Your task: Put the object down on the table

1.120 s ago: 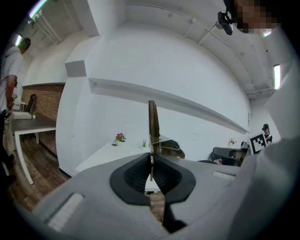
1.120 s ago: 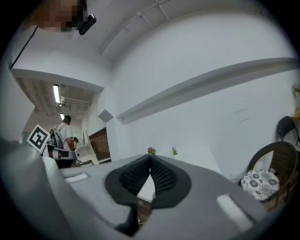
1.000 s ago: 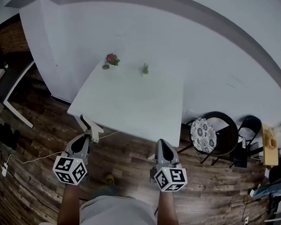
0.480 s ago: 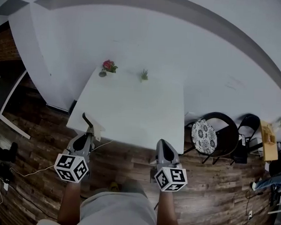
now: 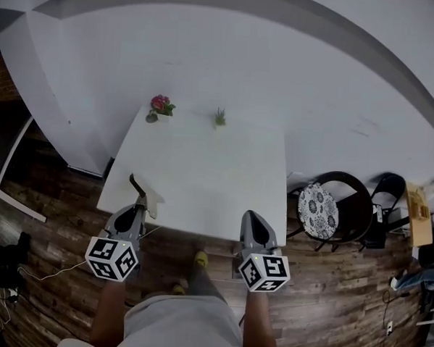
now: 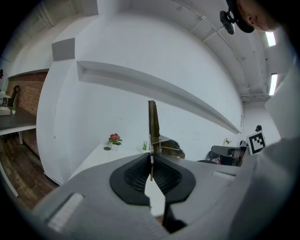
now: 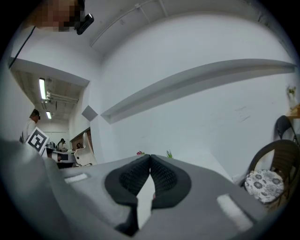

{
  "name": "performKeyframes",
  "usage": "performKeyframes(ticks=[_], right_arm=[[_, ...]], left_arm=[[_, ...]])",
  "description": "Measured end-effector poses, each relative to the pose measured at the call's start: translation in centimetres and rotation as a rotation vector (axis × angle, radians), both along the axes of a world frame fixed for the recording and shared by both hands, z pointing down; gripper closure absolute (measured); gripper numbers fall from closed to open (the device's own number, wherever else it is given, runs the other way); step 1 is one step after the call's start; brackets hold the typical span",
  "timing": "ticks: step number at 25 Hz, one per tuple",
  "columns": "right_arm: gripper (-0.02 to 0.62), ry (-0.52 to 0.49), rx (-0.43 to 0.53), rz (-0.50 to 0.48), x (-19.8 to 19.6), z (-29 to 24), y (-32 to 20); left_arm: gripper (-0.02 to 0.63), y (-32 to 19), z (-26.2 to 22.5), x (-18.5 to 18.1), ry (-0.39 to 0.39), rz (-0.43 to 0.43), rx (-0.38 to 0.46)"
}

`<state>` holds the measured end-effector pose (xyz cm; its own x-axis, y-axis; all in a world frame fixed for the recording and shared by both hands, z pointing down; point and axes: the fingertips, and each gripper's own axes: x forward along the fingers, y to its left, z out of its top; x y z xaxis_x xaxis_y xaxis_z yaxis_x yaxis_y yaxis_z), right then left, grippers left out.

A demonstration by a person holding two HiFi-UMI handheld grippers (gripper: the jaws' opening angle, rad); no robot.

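Thin tool [image 5: 138, 190], dark narrow handle with a pale flat part, clamped in my left gripper [image 5: 133, 210]. In the head view it sits left of centre, sticking out past the jaw tips over the near left corner of the white table [image 5: 203, 168]. I can't tell if it touches the tabletop.

In the left gripper view the tool [image 6: 152, 124] stands upright in mid-frame, a thin brownish strip rising straight out of the left gripper [image 6: 151, 157]. A small spring and a metal piece sit just to its right. Jaws are narrow, pinched on the strip's lower end.

My right gripper [image 5: 249, 216] is at lower centre right of the head view, tip at the table's near edge, well apart from the tool. In the right gripper view its jaws [image 7: 150, 157] are pressed together, pads meeting with nothing between.

Pink flower pot [image 5: 160, 104] and small green plant [image 5: 219, 117] stand at the table's far edge against the white wall. Round chair with patterned cushion [image 5: 315, 209] is right of the table on the wood floor [image 5: 54, 233].
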<state>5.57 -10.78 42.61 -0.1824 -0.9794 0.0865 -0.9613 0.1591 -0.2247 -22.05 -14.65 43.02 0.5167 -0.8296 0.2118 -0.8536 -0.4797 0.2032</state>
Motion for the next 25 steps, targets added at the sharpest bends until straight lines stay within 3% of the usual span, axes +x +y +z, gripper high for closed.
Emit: performKeyframes(ticks=[12,25], right_arm=[[0.592,-0.006,-0.004,-0.022,3.2,0.0,-11.0],[0.592,0.004,-0.003,-0.058,5.8,0.0,-17.8]], left_arm=[[0.598,-10.2,0.6,3.3,-0.02,0.0,-0.022],[0.598,-15.9,0.9,5.8,-0.02,-0.036,-0.038]])
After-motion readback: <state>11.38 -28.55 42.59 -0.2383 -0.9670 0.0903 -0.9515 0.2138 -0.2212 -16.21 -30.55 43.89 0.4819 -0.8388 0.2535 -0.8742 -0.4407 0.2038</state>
